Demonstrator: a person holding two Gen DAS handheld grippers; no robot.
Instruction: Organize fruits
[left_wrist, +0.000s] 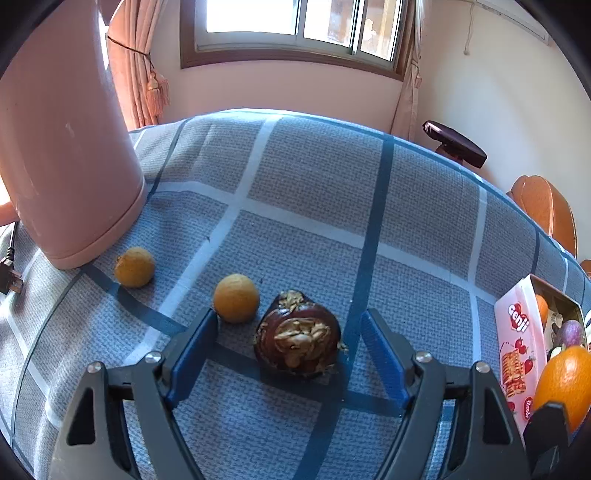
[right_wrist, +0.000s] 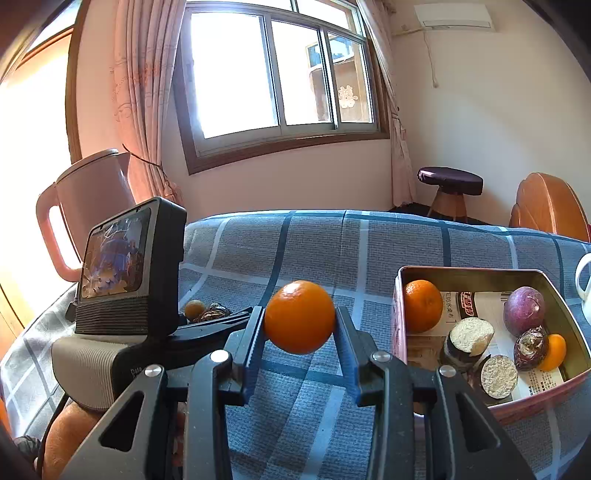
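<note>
Left wrist view: the left tongs (left_wrist: 288, 354) stand released over the counter (left_wrist: 314, 177), which is draped in a blue-grey checked cloth. A dark brown fruit with a split, seedy top (left_wrist: 298, 334) sits between the blue pads without touching either; its kind is hard to make out. Just beside that brown fruit, toward the left pad, lies a small yellow-orange fruit (left_wrist: 236, 298), and a second small yellow fruit (left_wrist: 135, 266) lies farther left, near the base of a pink kettle (left_wrist: 70, 147) whose top is cut off by the frame edge. A black plug (left_wrist: 9, 277) shows only in part at the left edge. Far to the right of the brown fruit, the pink biscuit tin (left_wrist: 517, 332) is cut by the lens rim.

In the right wrist view, the right tongs (right_wrist: 300, 321) are clenched on an orange (right_wrist: 300, 316), held clear above the cloth. To the right of that orange the open tin holds another orange (right_wrist: 422, 305), a purple round fruit (right_wrist: 523, 311), two cut dark-skinned pieces with pale flesh (right_wrist: 471, 338), and a brown fruit that partly hides a small orange one (right_wrist: 554, 350). The left gripper's screen unit (right_wrist: 122, 266) blocks much of the counter behind it.
</note>
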